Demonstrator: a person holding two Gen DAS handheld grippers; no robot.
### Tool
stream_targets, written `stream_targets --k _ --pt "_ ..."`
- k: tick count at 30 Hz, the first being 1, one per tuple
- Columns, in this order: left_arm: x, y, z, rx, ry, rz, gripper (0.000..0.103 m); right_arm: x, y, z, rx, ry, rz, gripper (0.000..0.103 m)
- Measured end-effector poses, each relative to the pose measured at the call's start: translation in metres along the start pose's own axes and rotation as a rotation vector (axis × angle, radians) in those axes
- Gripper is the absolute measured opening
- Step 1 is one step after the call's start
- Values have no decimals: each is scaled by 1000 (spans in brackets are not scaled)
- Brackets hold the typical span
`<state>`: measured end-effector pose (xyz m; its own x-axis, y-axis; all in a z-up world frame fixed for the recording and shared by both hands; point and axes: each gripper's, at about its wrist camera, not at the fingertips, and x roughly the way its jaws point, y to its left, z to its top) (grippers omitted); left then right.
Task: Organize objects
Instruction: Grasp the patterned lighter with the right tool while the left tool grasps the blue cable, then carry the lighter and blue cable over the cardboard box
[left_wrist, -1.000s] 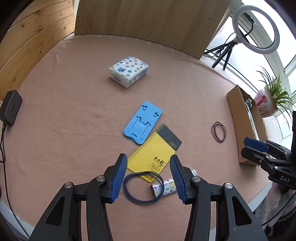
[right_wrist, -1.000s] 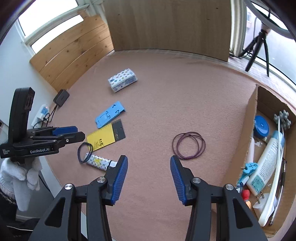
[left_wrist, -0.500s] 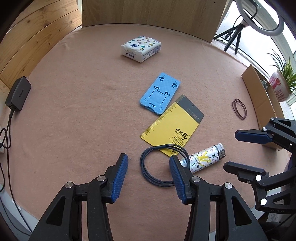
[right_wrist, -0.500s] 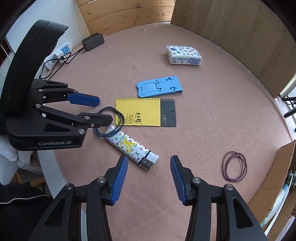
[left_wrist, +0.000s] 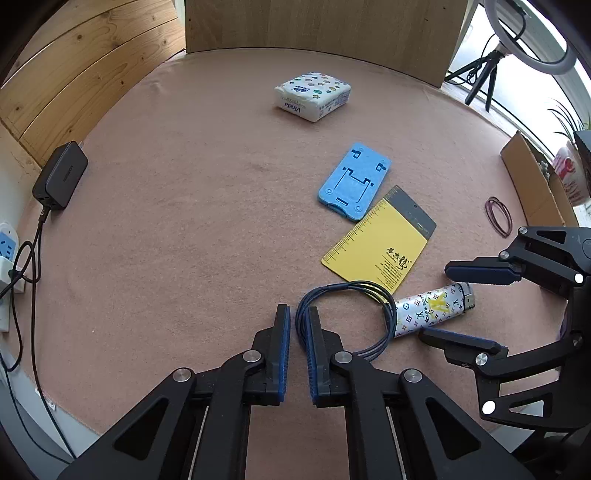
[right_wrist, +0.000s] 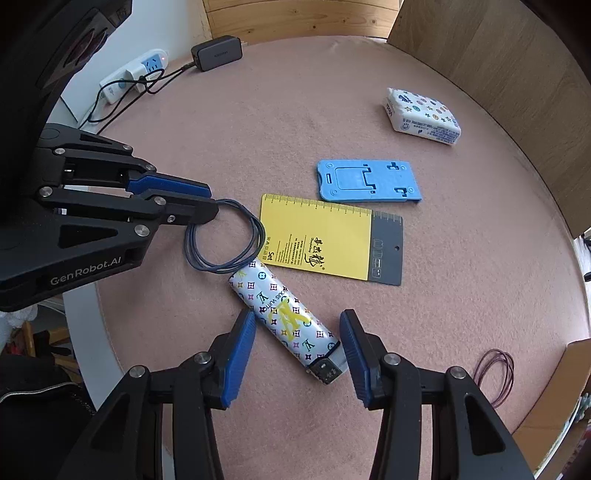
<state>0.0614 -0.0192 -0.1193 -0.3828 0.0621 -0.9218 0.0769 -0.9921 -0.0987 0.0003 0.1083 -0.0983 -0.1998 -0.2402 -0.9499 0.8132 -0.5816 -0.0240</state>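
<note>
A dark blue elastic loop (left_wrist: 351, 285) lies on the pink table mat, partly resting on a patterned white lighter (left_wrist: 428, 312). My left gripper (left_wrist: 298, 314) is shut on the loop's near edge; the right wrist view shows the same grip (right_wrist: 210, 203) on the loop (right_wrist: 221, 267). My right gripper (right_wrist: 296, 317) is open, its fingers straddling the lighter (right_wrist: 284, 317) without touching it. A yellow ruler card (right_wrist: 317, 236), a blue phone stand (right_wrist: 369, 181) and a tissue pack (right_wrist: 423, 116) lie beyond.
A purple rubber band (left_wrist: 498, 216) lies near an open cardboard box (left_wrist: 532, 184) at the right edge. A black charger (left_wrist: 61, 175) and a power strip (right_wrist: 136, 72) with cables sit at the left edge. Wooden panels stand behind the table.
My left gripper slid left to the loop's edge and closed on it. My right gripper swung over from the purple band and dropped around the lighter.
</note>
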Motion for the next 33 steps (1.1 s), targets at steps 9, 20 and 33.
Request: stream_targets --k 9,20,33 --pt "-3 7 -7 -50 2 -32 7 -3 -7 -4 96 -16 13 21" --pt "4 -8 7 29 -6 -30 10 -16 -29 -26 310 -55 30 21" --pt "-23 -15 15 -27 -74 -125 3 -50 -64 -53 500 -156 -3 21"
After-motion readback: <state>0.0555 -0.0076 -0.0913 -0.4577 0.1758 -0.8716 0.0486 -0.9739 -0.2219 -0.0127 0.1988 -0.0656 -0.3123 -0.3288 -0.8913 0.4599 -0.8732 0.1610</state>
